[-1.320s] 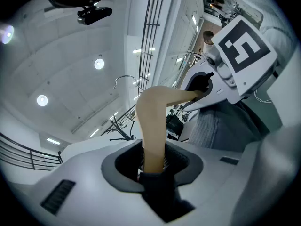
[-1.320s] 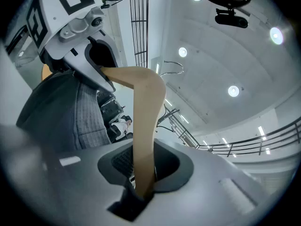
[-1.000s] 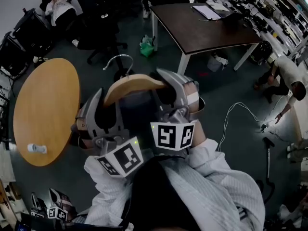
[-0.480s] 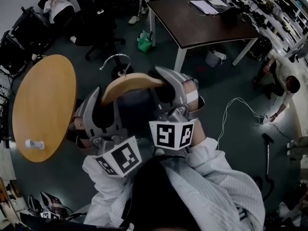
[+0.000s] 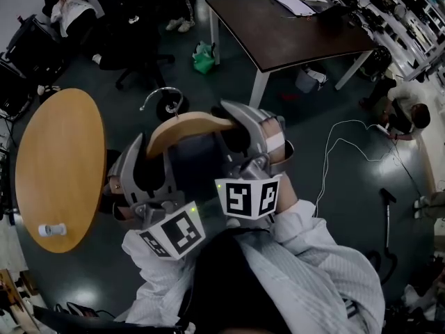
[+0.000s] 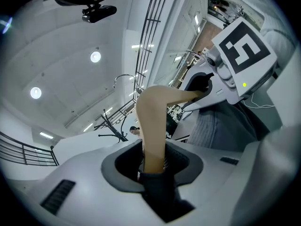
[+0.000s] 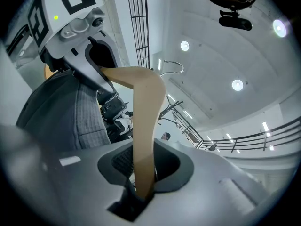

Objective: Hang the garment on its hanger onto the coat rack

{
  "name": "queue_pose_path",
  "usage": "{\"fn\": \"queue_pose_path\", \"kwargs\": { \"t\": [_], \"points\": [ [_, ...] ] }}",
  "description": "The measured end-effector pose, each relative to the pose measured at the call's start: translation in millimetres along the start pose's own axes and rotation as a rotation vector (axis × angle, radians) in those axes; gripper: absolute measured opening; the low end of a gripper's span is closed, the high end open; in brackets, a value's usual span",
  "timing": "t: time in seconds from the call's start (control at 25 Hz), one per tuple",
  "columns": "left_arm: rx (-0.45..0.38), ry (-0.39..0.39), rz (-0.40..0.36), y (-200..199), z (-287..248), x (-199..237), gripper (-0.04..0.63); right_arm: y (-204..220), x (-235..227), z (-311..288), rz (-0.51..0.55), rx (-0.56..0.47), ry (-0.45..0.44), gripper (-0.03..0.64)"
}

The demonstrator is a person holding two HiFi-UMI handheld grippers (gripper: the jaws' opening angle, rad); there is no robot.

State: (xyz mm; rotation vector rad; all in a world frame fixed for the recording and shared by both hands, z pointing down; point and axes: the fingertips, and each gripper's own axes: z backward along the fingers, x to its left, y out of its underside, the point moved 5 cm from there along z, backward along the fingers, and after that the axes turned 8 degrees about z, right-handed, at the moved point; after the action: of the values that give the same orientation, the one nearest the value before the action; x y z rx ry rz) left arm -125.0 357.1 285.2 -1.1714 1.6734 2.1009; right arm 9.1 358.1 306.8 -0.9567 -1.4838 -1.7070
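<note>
I hold a wooden hanger [image 5: 188, 125] level between both grippers, with a dark grey garment [image 5: 198, 165] draped under it. Its metal hook [image 5: 163, 97] points away from me. My left gripper [image 5: 149, 155] is shut on the hanger's left arm [image 6: 153, 131], which runs up out of its jaws. My right gripper [image 5: 240, 120] is shut on the right arm [image 7: 145, 126]. In the left gripper view the garment [image 6: 221, 126] hangs beside the right gripper's marker cube [image 6: 240, 55]. A black stand with curved arms [image 6: 107, 125] shows far off; the same stand [image 7: 170, 109] appears in the right gripper view.
A round wooden table [image 5: 52, 165] with a small bottle [image 5: 52, 229] stands at my left. Beyond are a dark rectangular table [image 5: 292, 26], black office chairs [image 5: 132, 40] and a green bag [image 5: 204, 58]. A white cable [image 5: 334, 158] lies on the floor; a person [image 5: 403, 113] crouches at the right.
The room has slid downward in the head view, the round table and the dark table most plainly. Both grippers keep their hold on the hanger, in about the same place.
</note>
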Motion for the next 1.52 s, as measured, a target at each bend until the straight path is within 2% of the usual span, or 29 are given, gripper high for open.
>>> {"fn": "queue_pose_path", "kwargs": {
  "t": [0.48,0.8,1.04,1.52],
  "points": [
    [-0.060,0.020,0.009,42.0,-138.9,39.0,0.118,25.5,-6.3,-141.8,0.023,0.030,0.047,0.075],
    [-0.027,0.005,0.002,60.9,-223.6,45.9,0.118,59.3,-9.1,-227.4,0.007,0.006,0.018,0.077],
    [0.027,-0.057,-0.007,71.6,-299.2,50.8,0.118,91.2,-17.7,-307.8,-0.005,-0.067,-0.025,0.077],
    [0.162,-0.258,-0.013,57.3,-448.6,76.4,0.118,139.0,-73.0,-472.1,-0.002,-0.289,-0.116,0.077]
  ]
}}
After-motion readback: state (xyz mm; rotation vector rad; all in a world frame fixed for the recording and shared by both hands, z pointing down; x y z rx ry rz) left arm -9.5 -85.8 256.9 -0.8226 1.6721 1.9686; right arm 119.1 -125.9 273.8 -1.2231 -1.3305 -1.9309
